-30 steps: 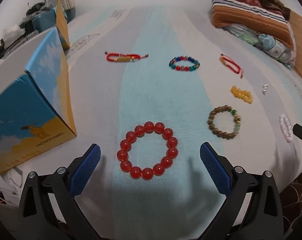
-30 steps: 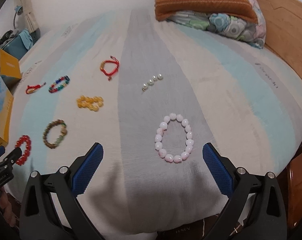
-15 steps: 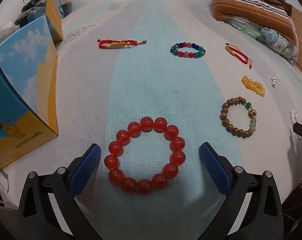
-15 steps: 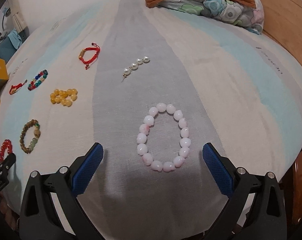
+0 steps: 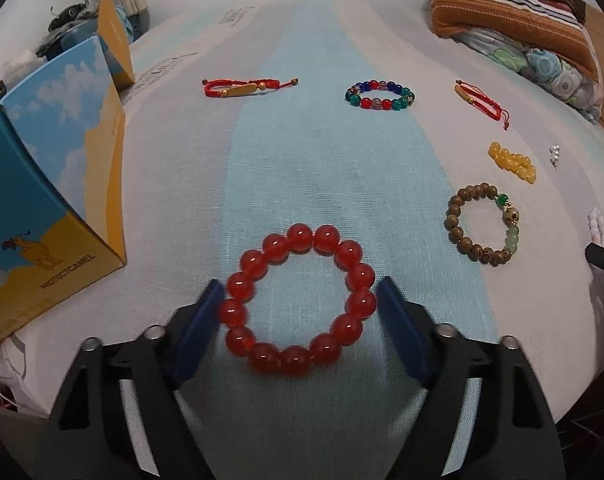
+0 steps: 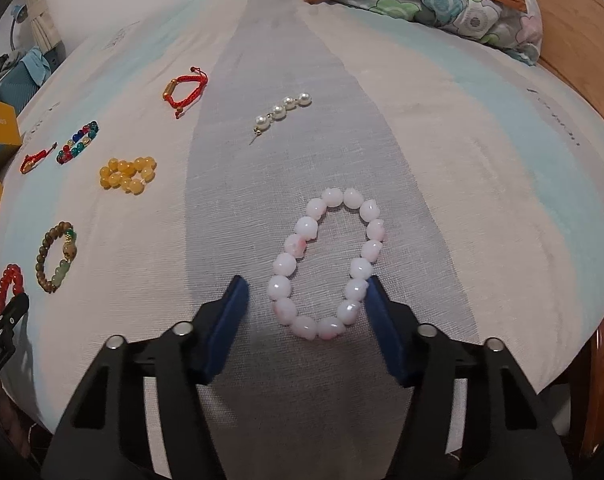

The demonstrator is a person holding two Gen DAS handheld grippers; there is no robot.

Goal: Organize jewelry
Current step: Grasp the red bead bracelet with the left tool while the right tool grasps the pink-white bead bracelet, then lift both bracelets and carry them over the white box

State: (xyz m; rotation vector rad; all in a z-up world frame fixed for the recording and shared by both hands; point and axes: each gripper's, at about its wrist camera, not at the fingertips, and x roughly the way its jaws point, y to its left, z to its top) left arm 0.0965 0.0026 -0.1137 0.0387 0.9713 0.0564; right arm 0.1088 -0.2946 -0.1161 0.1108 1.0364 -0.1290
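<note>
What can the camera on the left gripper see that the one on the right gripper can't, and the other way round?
Only the left view shows the whole red bead bracelet between the closing left gripper, and the camel box. Only the right view shows the whole pink bracelet between the closing right gripper. Both show the striped sheet, the wooden bracelet, yellow beads, multicoloured bracelet and pearls.

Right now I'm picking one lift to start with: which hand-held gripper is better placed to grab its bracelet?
Left. The left hand-held gripper, closing, brackets the red glass-bead bracelet evenly; the right hand-held gripper sits off-centre.
</note>
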